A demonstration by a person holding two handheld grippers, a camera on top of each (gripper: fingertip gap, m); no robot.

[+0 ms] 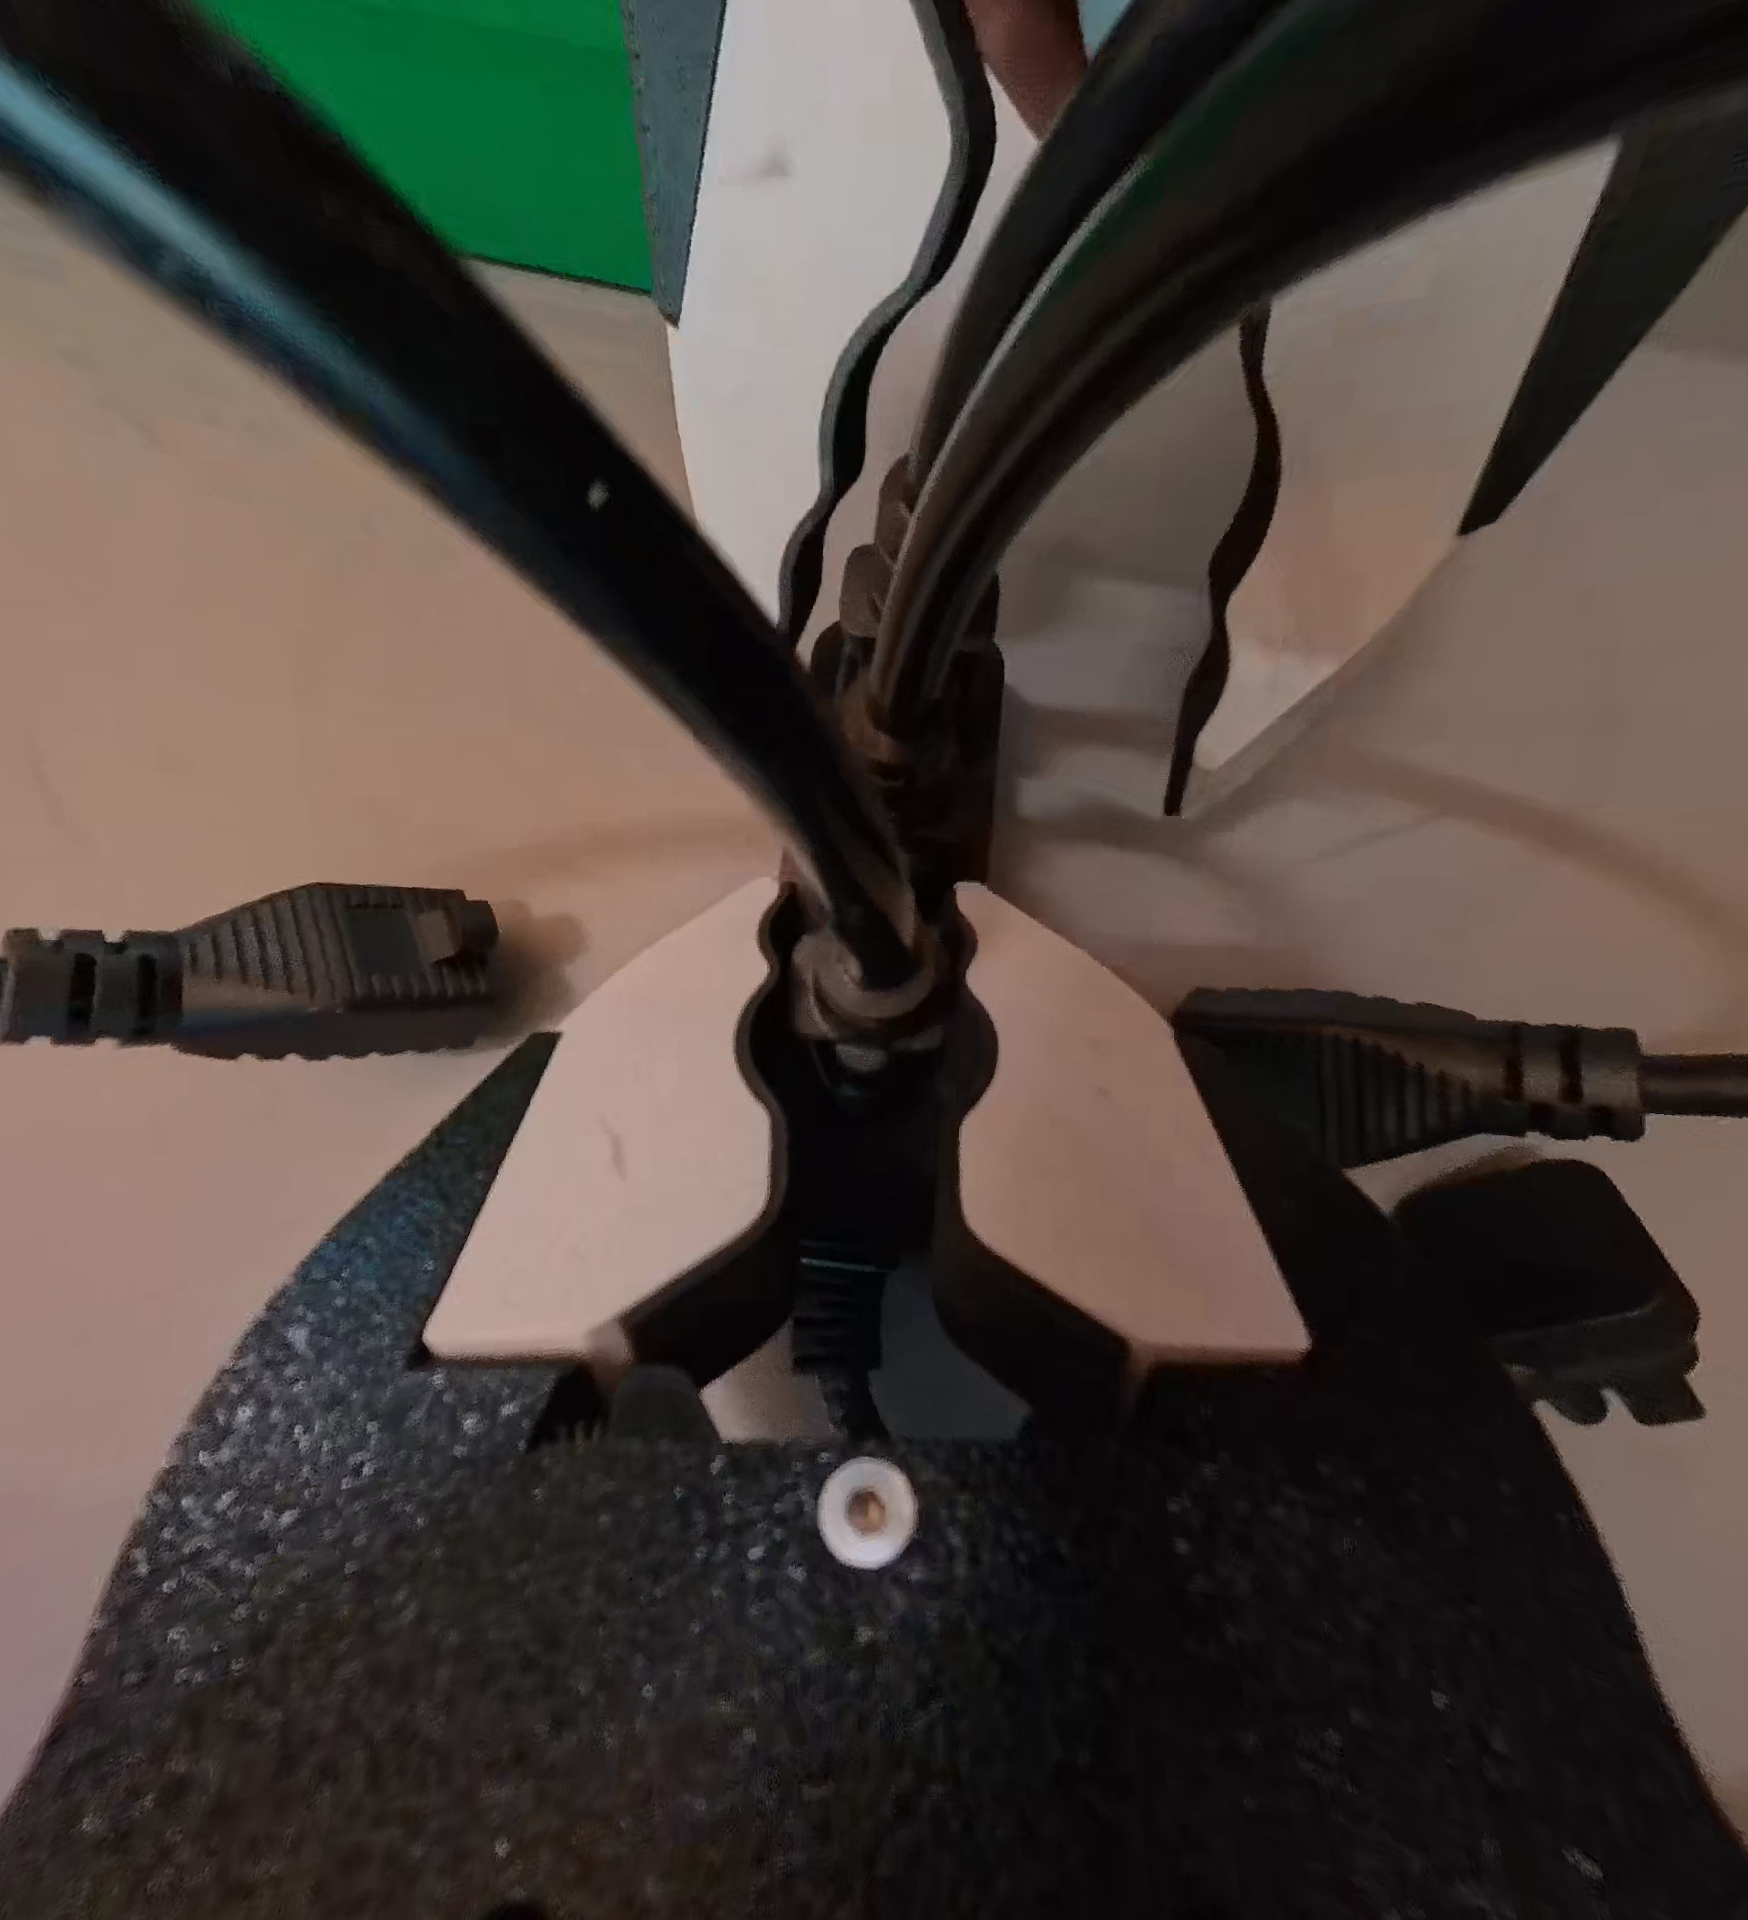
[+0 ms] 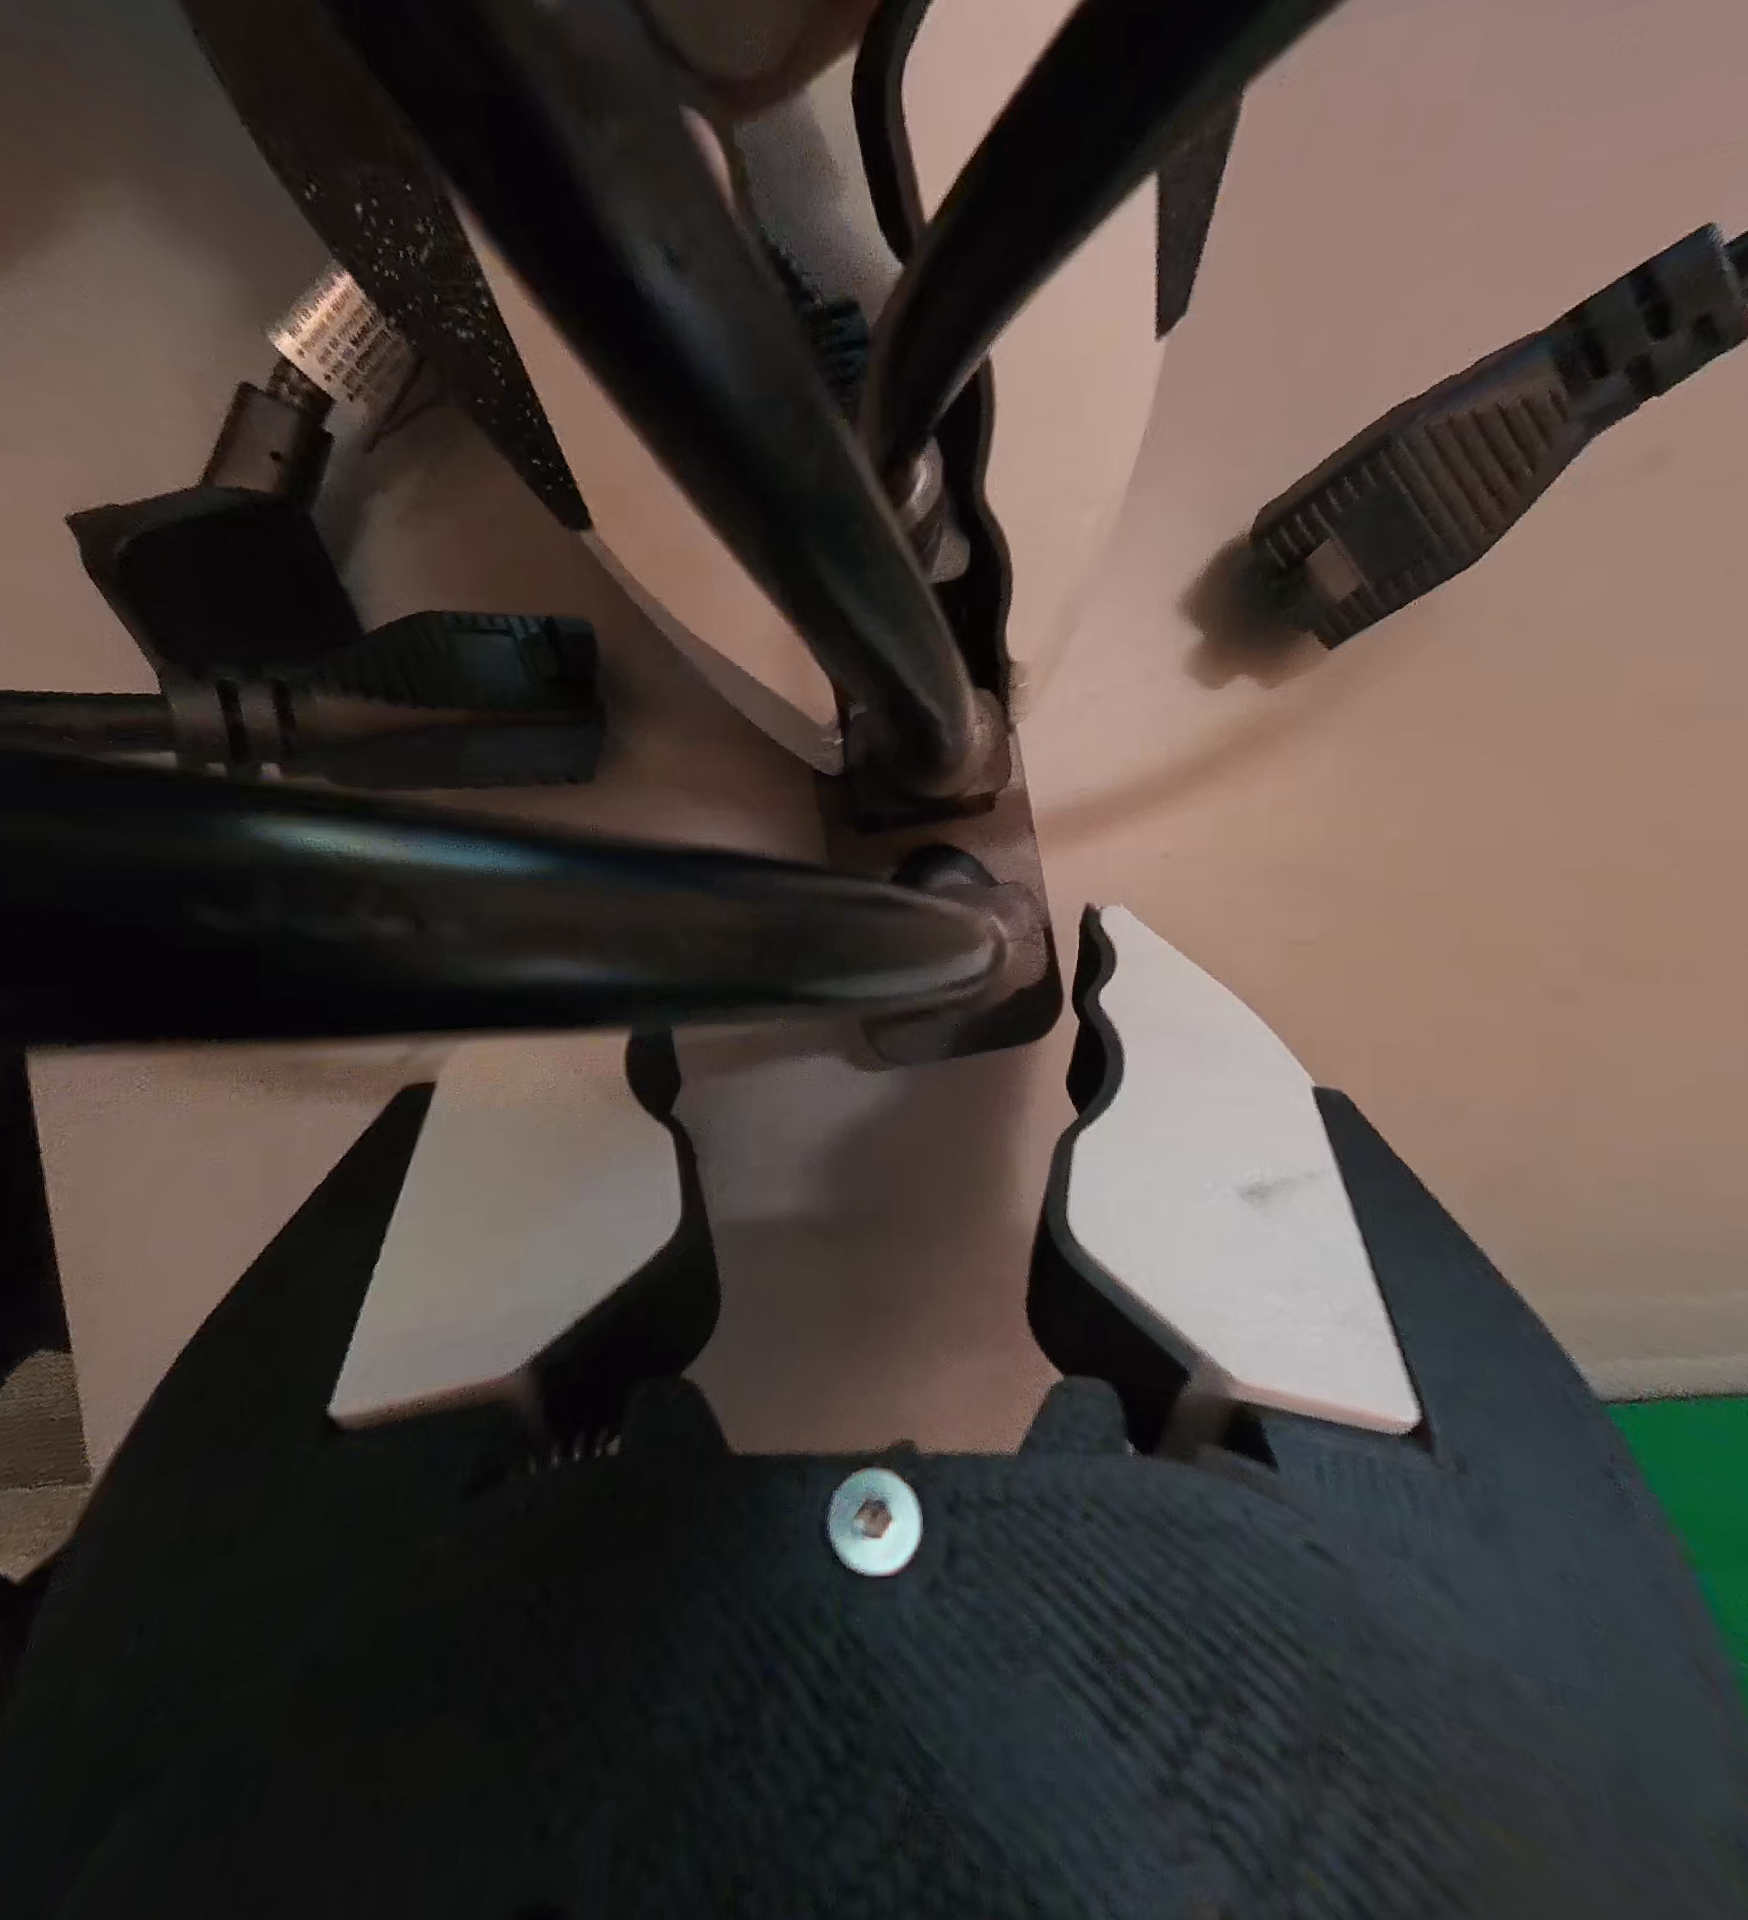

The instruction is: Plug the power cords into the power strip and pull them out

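1. Between the white-faced fingers of the left gripper (image 1: 870, 925), the jaws are closing narrowly on the ribbed collar of a dark plug (image 1: 875, 1003), gripping it from both sides.
2. From that plug, black power cords (image 1: 1109, 312) are rising toward the camera and fanning out to both sides.
3. On the pale desk (image 1: 174, 623) two loose cord connectors are lying flat, one to the left (image 1: 330, 966) and one to the right (image 1: 1389, 1070), with a squat black plug (image 1: 1545, 1278) resting just beside the right one.
4. The right gripper (image 2: 870, 977) is standing with its jaws wide apart and holding nothing. A second plug (image 2: 995, 935) is sitting just ahead of its fingertips, and its thick cord (image 2: 434, 894) is sweeping off to the left.
5. The power strip is lying somewhere under the plugs and cords, and I cannot tell its outline.
6. Farther off, a green surface (image 1: 454, 125) is showing past the desk edge.
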